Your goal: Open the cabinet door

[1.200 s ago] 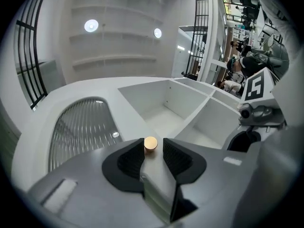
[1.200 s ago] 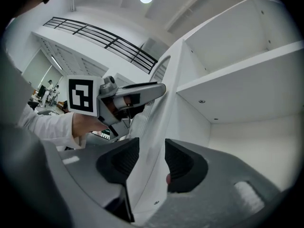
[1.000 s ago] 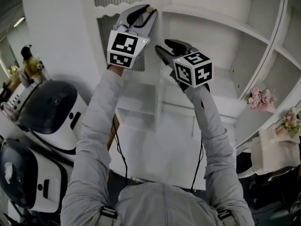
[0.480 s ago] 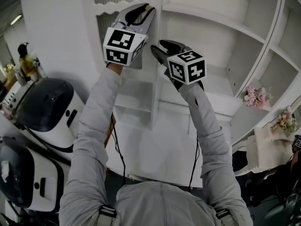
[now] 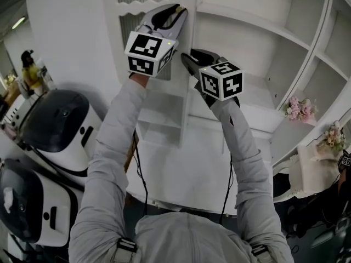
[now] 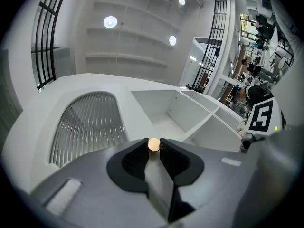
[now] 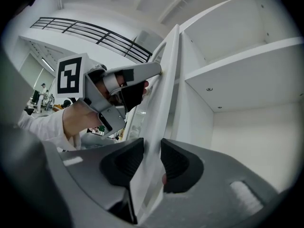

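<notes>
Right gripper view: cabinet door [image 7: 157, 118] edge between closing R tool [image 7: 152, 145] jaws; L tool [image 5: 176, 10] pinching knob [image 6: 154, 144]

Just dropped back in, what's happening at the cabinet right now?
A person is working the white cabinet door with a gripper in each hand. The left gripper has its fingers on the door's small round knob. The right gripper straddles the door's free edge, and its fingers are closing with that edge between them. The door stands ajar, swung out from the open shelves.
</notes>
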`<state>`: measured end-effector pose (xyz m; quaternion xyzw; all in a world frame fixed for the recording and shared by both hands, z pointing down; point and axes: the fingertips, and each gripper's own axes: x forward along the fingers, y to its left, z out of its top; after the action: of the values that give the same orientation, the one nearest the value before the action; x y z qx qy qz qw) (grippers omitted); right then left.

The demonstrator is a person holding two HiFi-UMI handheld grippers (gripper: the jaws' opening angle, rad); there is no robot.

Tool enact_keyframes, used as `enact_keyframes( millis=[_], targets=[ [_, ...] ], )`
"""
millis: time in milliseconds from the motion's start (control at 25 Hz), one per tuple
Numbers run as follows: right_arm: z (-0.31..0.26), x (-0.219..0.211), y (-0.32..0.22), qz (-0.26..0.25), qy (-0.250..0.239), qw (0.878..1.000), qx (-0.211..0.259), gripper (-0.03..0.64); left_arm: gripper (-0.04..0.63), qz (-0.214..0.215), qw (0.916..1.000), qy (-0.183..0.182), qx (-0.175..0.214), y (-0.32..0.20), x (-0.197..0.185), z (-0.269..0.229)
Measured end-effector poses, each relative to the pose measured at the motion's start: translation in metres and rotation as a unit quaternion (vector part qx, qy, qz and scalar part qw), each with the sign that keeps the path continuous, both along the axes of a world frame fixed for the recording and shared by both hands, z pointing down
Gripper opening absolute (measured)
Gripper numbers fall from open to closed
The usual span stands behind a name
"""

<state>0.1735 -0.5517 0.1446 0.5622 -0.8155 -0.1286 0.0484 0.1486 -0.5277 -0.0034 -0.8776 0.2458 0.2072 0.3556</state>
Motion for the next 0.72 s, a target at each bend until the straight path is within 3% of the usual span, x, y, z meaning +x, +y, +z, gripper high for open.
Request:
enact_keyframes(
  millis=[320,560,720],
  targets=[
    [0.002,-0.011,0.014,-0.013,-0.028,1.0,-0.006,0.098,0.092,-0.001,1.0,-0.007,-0.002,0.012,-0.013,0.002],
    [0.003,-0.019,0.021,-0.026,-0.011,0.999,-0.017,0.094,0.091,-0.04,0.9991,-0.011,-0.004,0.016,-0.019,0.004],
    [0.001,-0.024,0.027,-0.021,-0.006,1.0,-0.009,0.094,0.091,-0.038,0.9992,-0.014,-0.008,0.021,-0.025,0.001]
  ],
)
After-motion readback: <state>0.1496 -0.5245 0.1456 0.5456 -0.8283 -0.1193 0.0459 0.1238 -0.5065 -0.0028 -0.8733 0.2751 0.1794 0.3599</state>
